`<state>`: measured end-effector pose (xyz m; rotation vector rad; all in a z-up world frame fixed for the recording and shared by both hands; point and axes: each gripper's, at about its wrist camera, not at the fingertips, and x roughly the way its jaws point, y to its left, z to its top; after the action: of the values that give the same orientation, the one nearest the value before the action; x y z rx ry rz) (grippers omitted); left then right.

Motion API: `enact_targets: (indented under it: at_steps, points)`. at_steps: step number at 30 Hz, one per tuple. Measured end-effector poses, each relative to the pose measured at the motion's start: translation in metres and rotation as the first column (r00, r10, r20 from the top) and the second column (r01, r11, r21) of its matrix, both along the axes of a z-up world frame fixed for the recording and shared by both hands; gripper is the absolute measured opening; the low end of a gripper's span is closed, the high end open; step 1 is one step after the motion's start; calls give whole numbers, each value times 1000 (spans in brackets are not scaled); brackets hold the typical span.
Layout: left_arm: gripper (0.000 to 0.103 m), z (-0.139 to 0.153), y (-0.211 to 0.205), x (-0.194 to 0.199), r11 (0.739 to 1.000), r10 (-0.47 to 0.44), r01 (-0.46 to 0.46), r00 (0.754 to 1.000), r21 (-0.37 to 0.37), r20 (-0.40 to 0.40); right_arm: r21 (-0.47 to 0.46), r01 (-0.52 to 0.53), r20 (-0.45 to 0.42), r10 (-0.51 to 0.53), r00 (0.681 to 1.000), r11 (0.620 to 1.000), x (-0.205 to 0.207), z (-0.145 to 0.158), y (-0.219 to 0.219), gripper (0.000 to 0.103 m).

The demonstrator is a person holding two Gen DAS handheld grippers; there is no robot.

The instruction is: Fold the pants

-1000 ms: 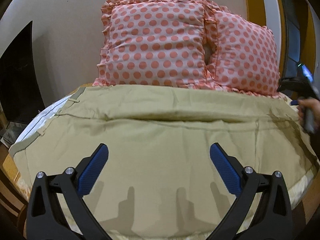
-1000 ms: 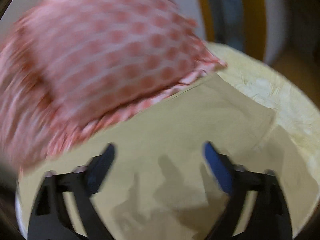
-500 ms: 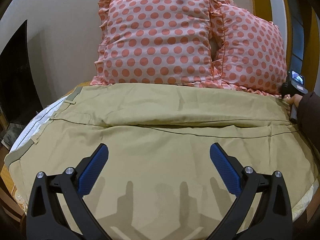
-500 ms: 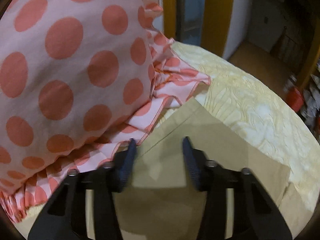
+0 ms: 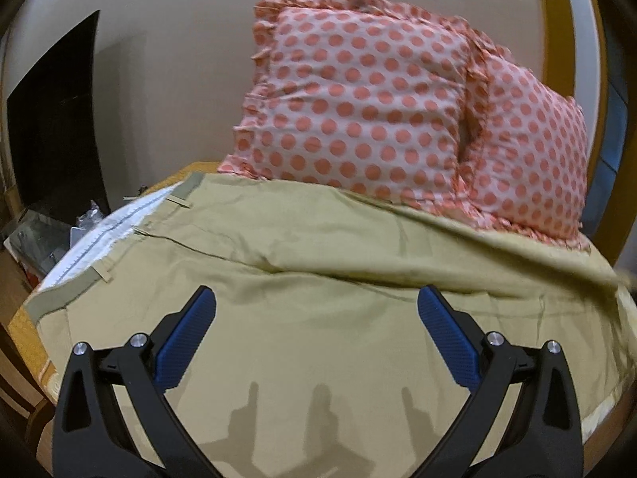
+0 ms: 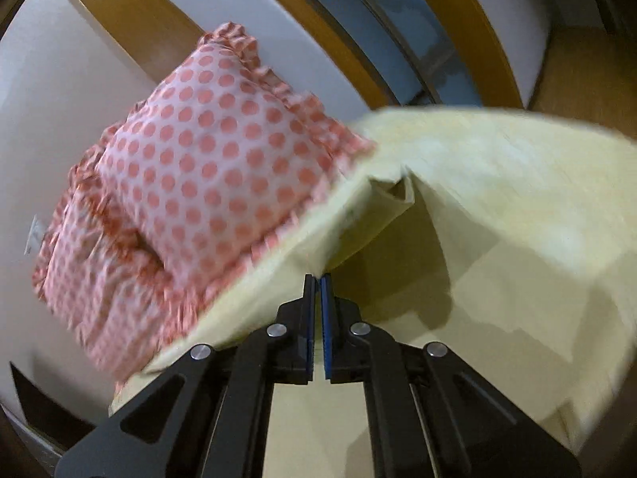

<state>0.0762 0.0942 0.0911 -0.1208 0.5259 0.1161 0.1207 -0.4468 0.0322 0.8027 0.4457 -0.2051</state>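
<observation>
Khaki pants (image 5: 318, 271) lie spread across a round bed, waistband (image 5: 119, 235) with its white lining at the left. My left gripper (image 5: 316, 314) is open and empty, hovering above the near middle of the pants. My right gripper (image 6: 317, 279) is shut on the far leg end of the pants (image 6: 346, 231) and holds that edge lifted off the bed, beside the pillows. The lifted fabric shows as a raised fold at the right in the left wrist view (image 5: 557, 255).
Two pink polka-dot pillows (image 5: 358, 91) (image 6: 207, 163) lean on the wall behind the pants. A pale yellow bedspread (image 6: 517, 183) covers the bed. A dark cabinet (image 5: 55, 127) and clutter stand at the left, wooden door frames (image 6: 330, 28) at the right.
My right gripper closed on the far leg end and lifted it off the bed. The far edge of the pants rose at the right. My left gripper stayed open and turned left.
</observation>
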Motion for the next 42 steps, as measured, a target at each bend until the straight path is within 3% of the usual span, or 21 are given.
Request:
enact_targets:
  at_steps: [3, 5, 6, 7, 9, 12, 14, 17, 20, 21, 26, 27, 29, 31, 33, 38, 42]
  points:
    - [101, 9, 10, 8, 1000, 18, -18, 1000, -14, 9, 153, -13, -45, 20, 999, 988, -24, -23, -3, 6]
    - [101, 14, 17, 15, 999, 37, -36, 999, -24, 16, 200, -13, -65, 26, 998, 980, -32, -24, 0, 20]
    - [101, 15, 20, 16, 999, 44, -44, 999, -27, 18, 216, -9, -77, 27, 997, 976, -30, -26, -2, 42]
    - [101, 17, 24, 19, 998, 59, -58, 998, -31, 20, 223, -8, -81, 27, 996, 975, -32, -24, 1, 56]
    - [101, 18, 32, 22, 996, 84, -82, 996, -42, 25, 230, 2, -99, 22, 995, 973, -31, -25, 3, 56]
    - [101, 17, 39, 32, 994, 101, -101, 995, -47, -1, 270, 27, -119, 5, 993, 963, -31, -28, 5, 52]
    - [101, 15, 39, 35, 993, 108, -109, 994, -37, -19, 358, 18, -98, 19, 995, 934, -40, -24, 12, 52]
    - [101, 12, 33, 40, 996, 85, -86, 996, -23, -12, 330, -45, -83, 76, 994, 943, -36, -12, 27, 53]
    - [101, 10, 26, 48, 998, 65, -65, 998, -8, -10, 361, -49, -131, 103, 986, 931, -10, -25, 31, 53]
    - [101, 9, 23, 51, 999, 52, -52, 999, -7, -12, 363, -45, -151, 106, 983, 931, -3, -29, 32, 46]
    - [101, 1, 26, 67, 998, 17, -20, 999, -60, -48, 320, 25, -110, 11, 994, 947, 7, -32, 31, 45]
    - [101, 0, 29, 69, 997, 14, -18, 999, -73, -50, 292, 41, -94, -14, 995, 955, 9, -33, 27, 35]
    - [101, -1, 35, 74, 994, 8, -14, 999, -108, -53, 283, 31, -48, -18, 999, 959, 10, -36, 19, 2]
    - [101, 0, 43, 81, 987, -2, -6, 999, -159, -55, 290, 5, 30, -14, 999, 957, -2, -35, 13, 2]
    - [101, -1, 50, 91, 981, 5, -18, 998, -192, -69, 241, -1, 94, -22, 995, 971, -19, -24, 14, 2]
    - [97, -8, 65, 140, 954, 27, -74, 986, -291, -165, 222, -3, 173, -37, 984, 975, -44, -7, 9, 2]
    - [92, -18, 67, 176, 950, 56, -131, 964, -282, -262, 214, -16, 198, -27, 980, 977, -45, 2, 8, 2]
